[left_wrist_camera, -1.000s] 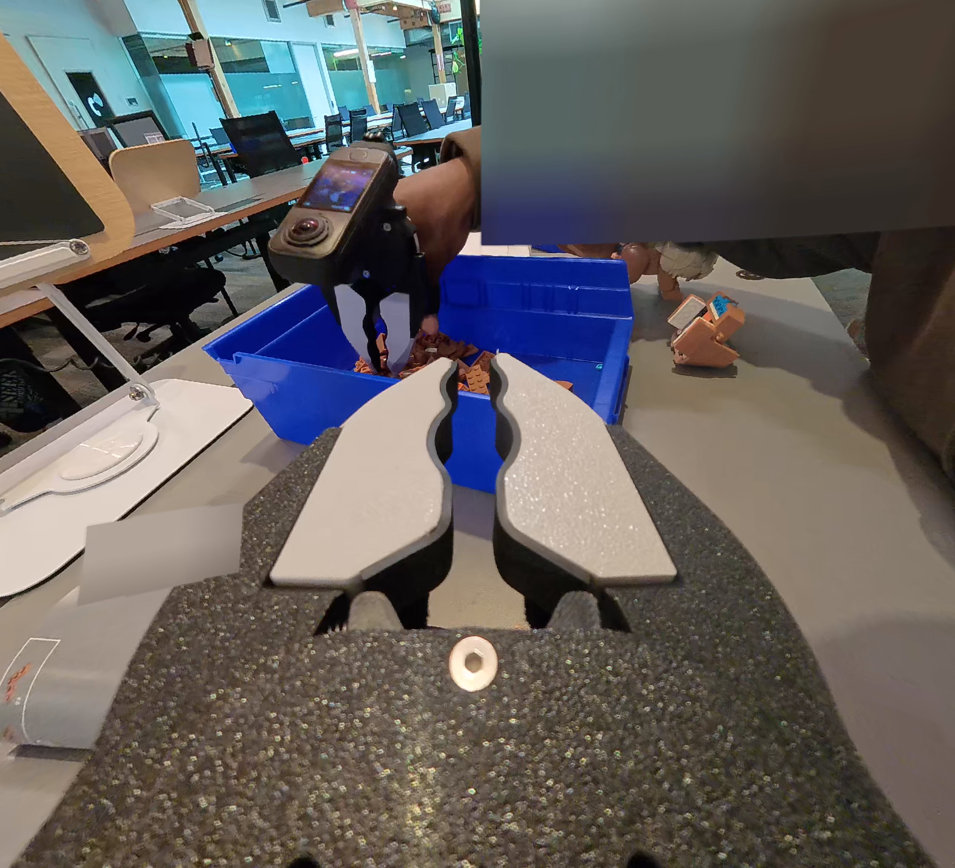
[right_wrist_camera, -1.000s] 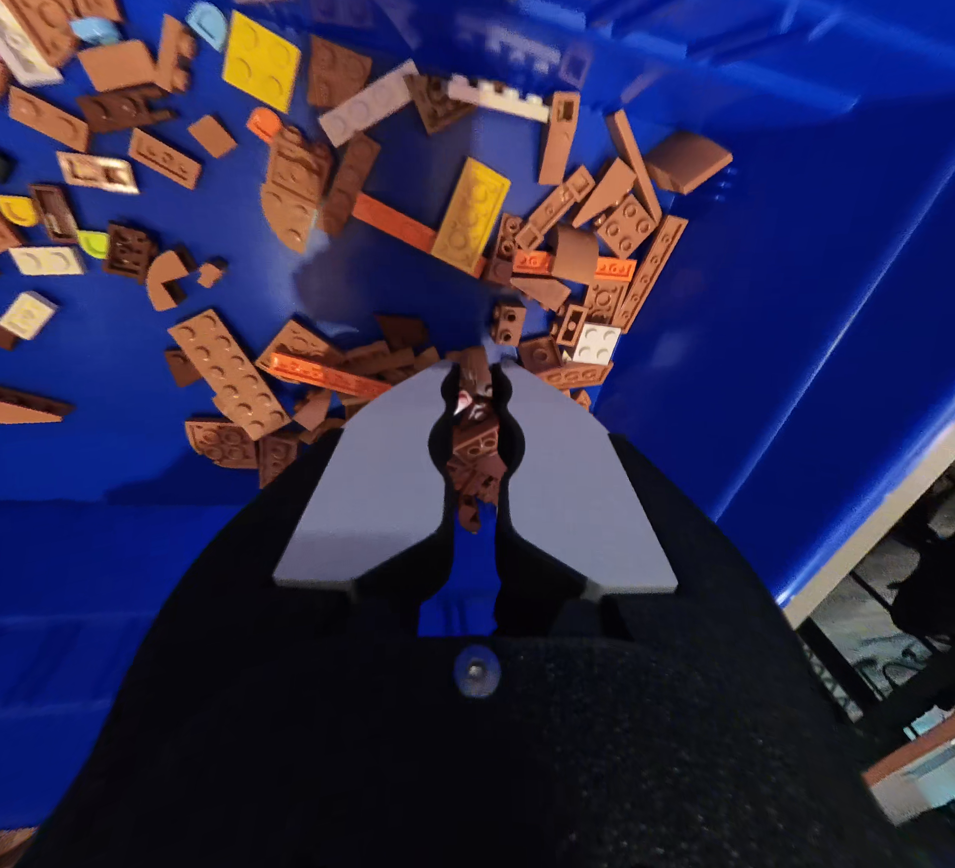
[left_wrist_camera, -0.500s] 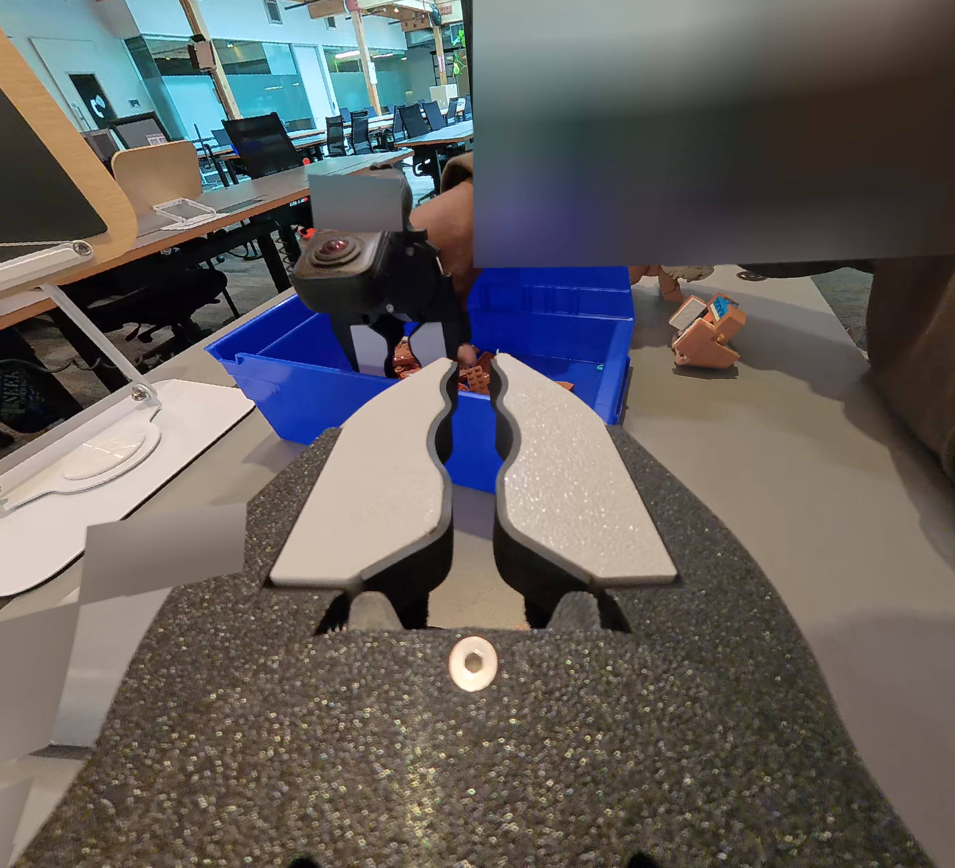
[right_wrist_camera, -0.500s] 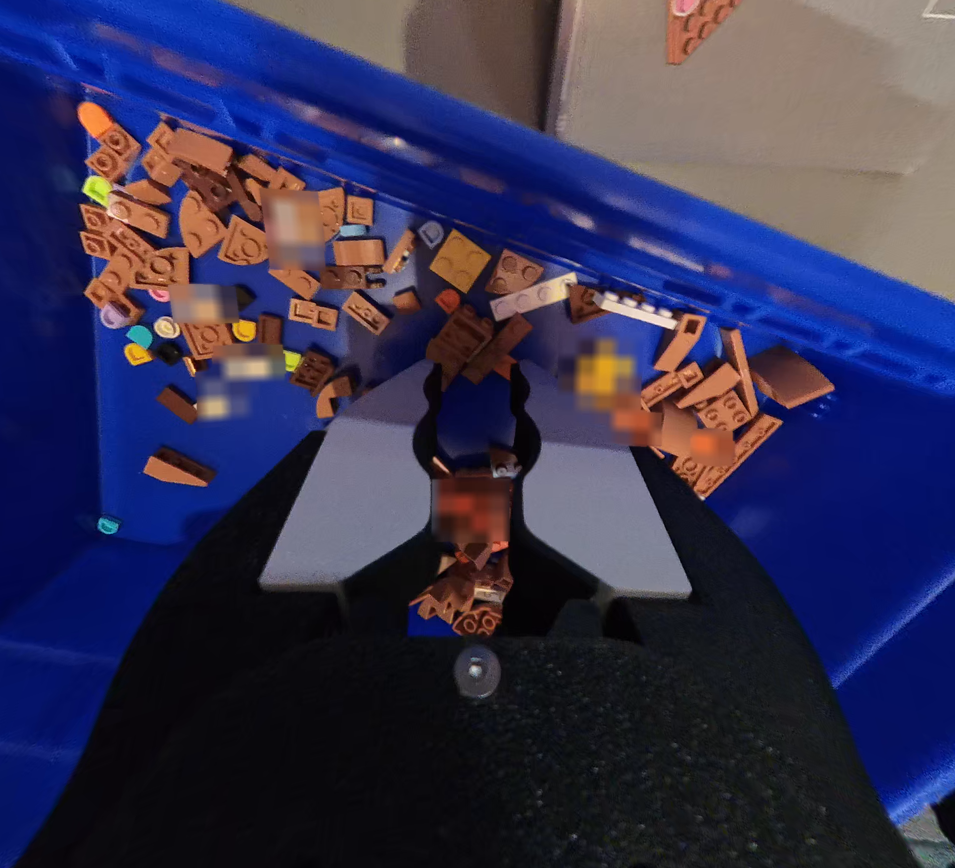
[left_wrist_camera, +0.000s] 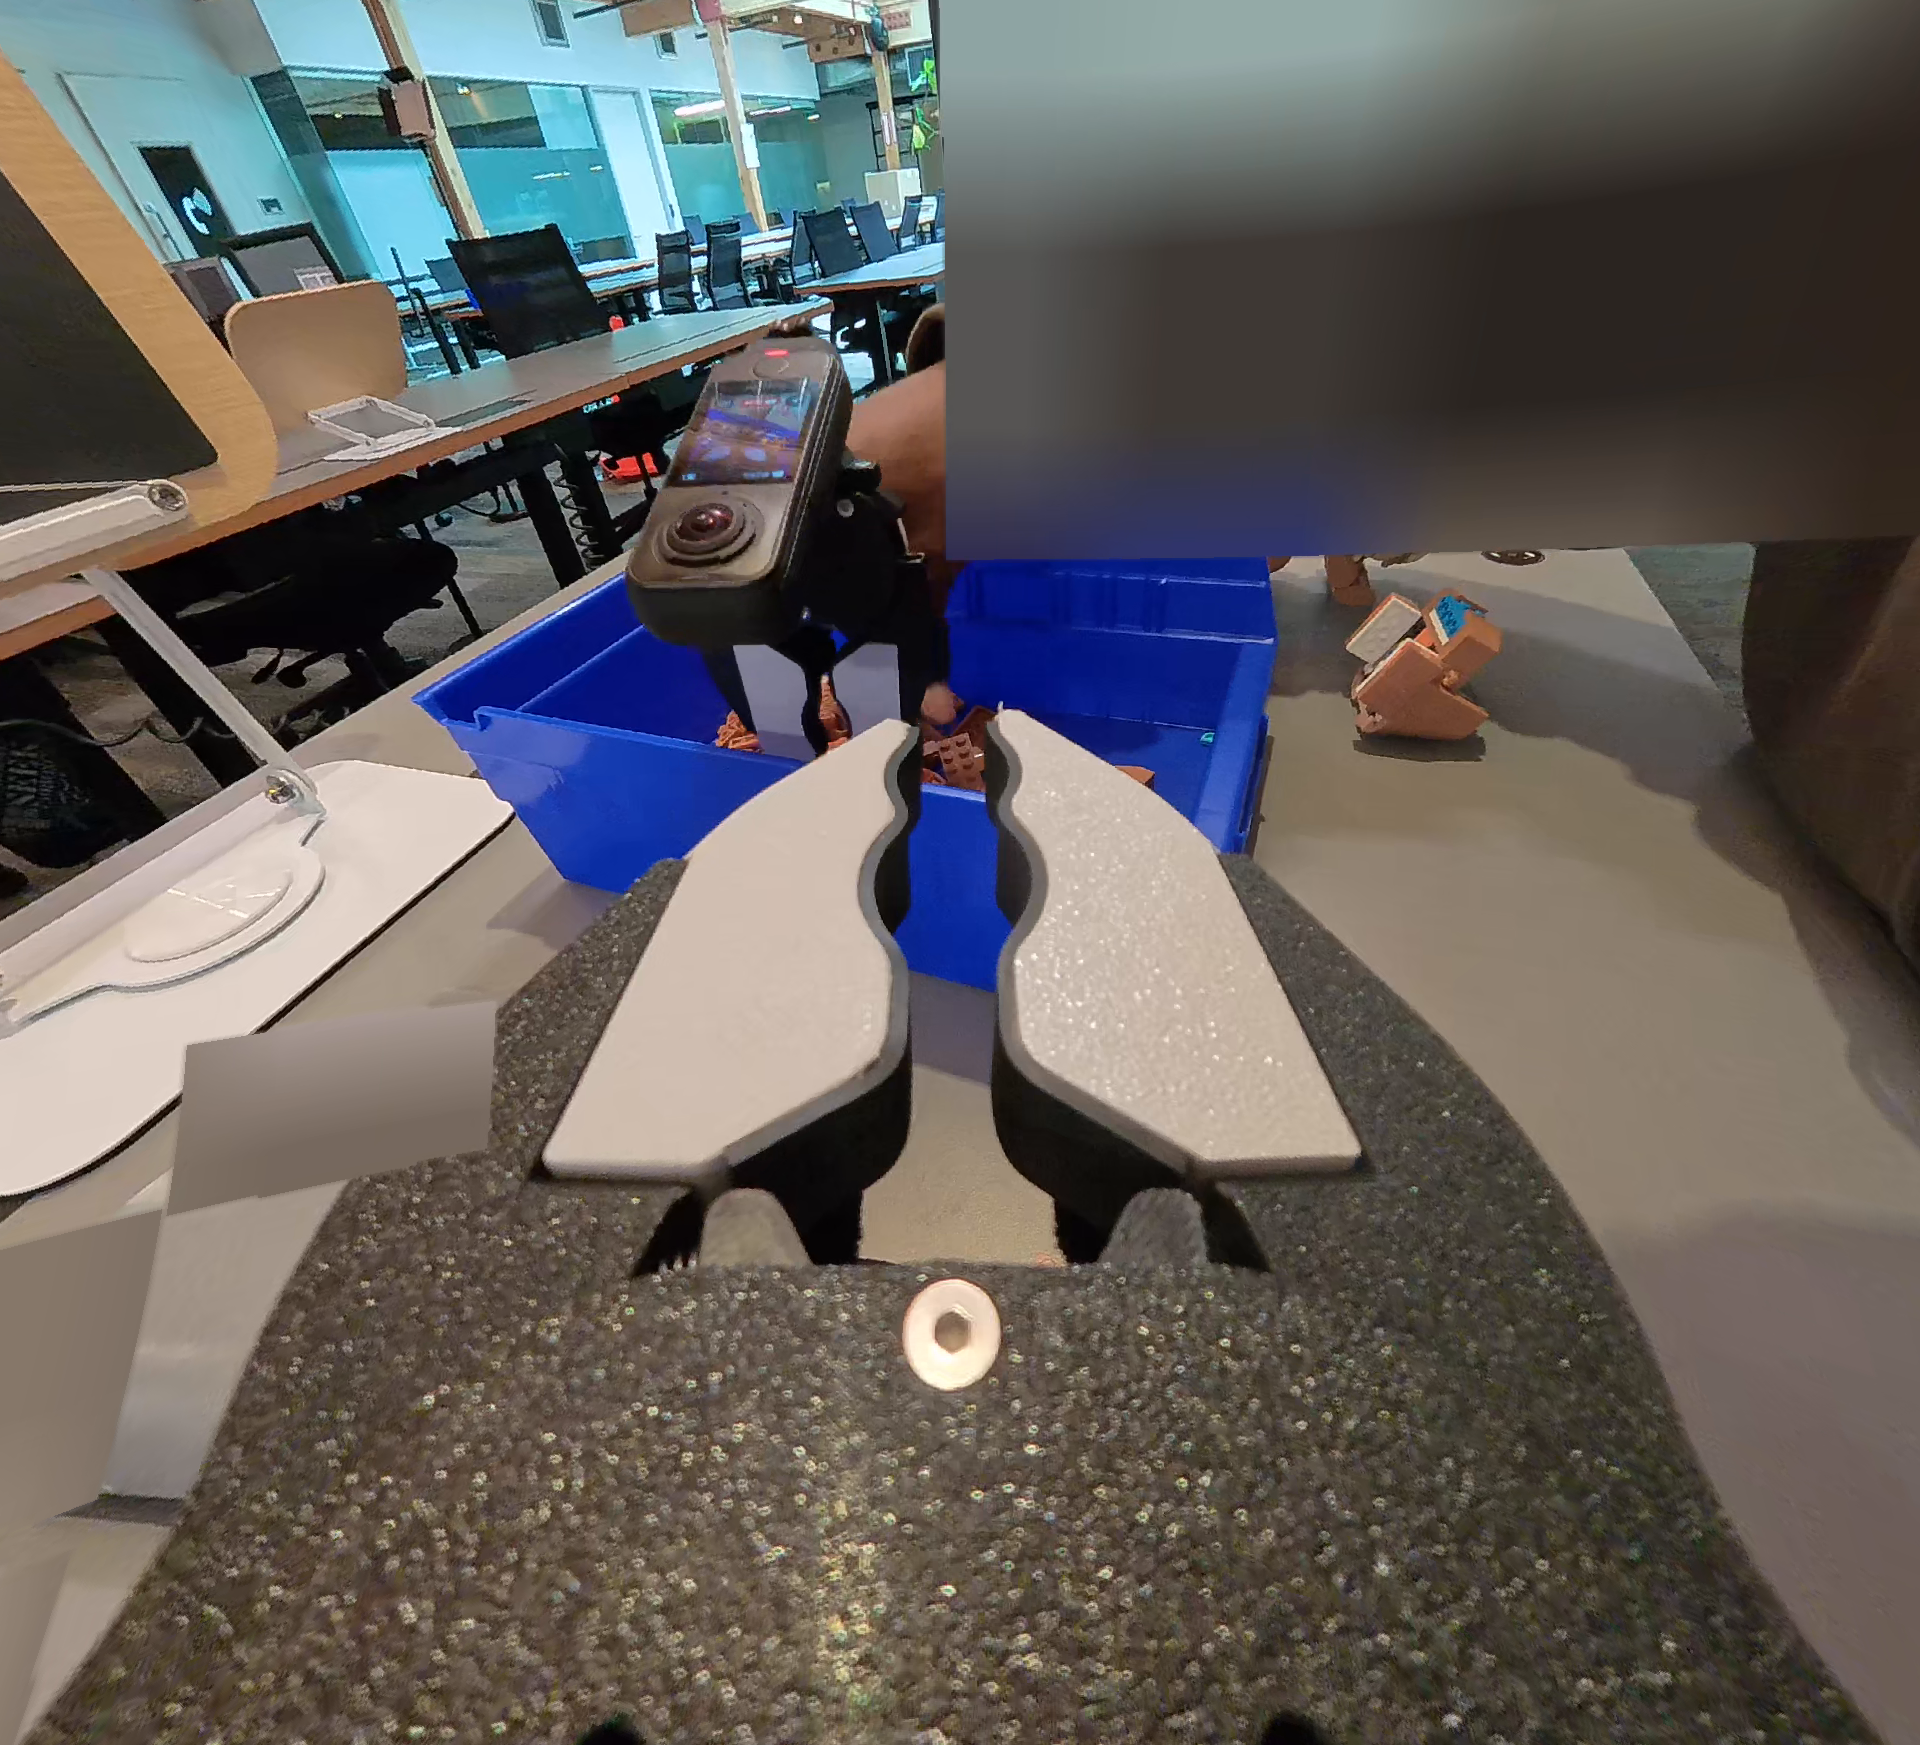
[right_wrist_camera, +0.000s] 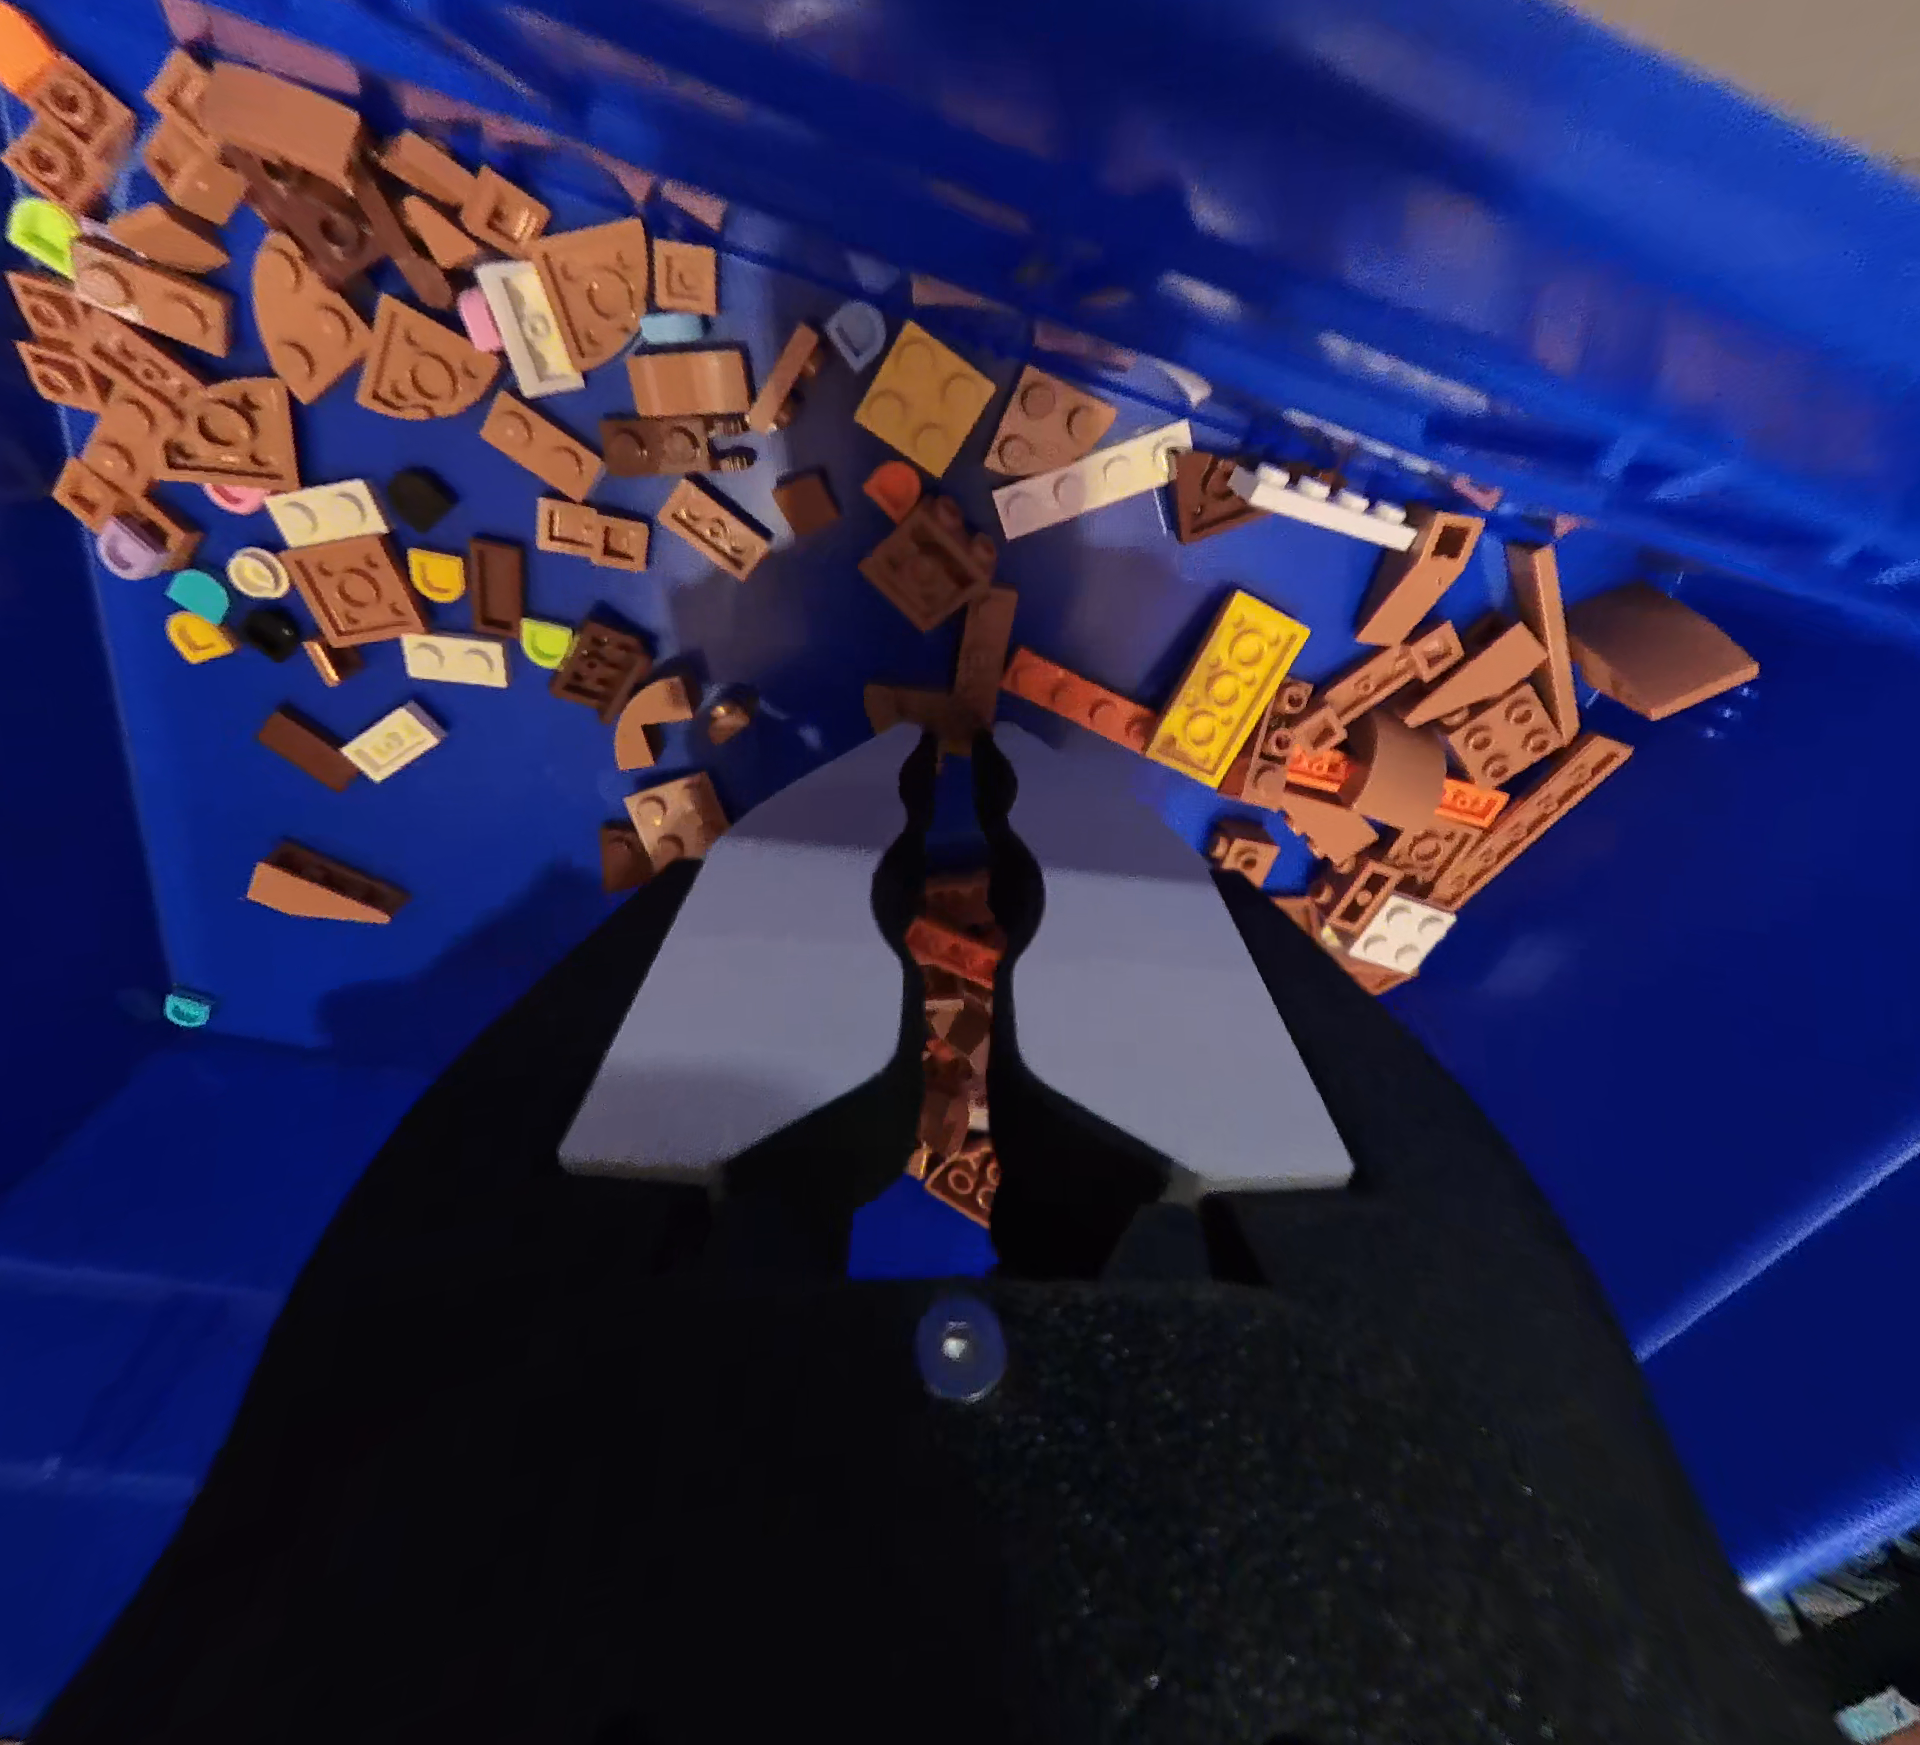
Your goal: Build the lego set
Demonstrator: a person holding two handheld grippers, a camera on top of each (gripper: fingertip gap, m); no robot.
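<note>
A blue bin (left_wrist_camera: 623,781) on the grey table holds many loose lego pieces, mostly brown (right_wrist_camera: 416,365), with a yellow plate (right_wrist_camera: 1231,687) and white plates (right_wrist_camera: 1091,480) among them. My right gripper (right_wrist_camera: 951,739) is down inside the bin (right_wrist_camera: 1351,189), its fingers nearly together with the tips pinching a small brown piece (right_wrist_camera: 982,656) in the pile. It also shows in the left wrist view (left_wrist_camera: 831,719), with its camera on top. My left gripper (left_wrist_camera: 951,729) hovers over the table in front of the bin, fingers nearly together and empty.
A partly built brown lego model (left_wrist_camera: 1418,667) lies on the table right of the bin. A white monitor stand base (left_wrist_camera: 208,916) is at the left. A person's arm (left_wrist_camera: 1829,708) is at the right edge. Desks and chairs stand behind. Some 20 cm of space lies between my two pairs of fingers. The partly built brown lego model (left_wrist_camera: 1418,667) lies around 25 cm away from my right fingertips.
My right gripper dropped lower into the bin and its fingers closed from a wider gap onto the brown pieces. My left gripper has stayed still.
</note>
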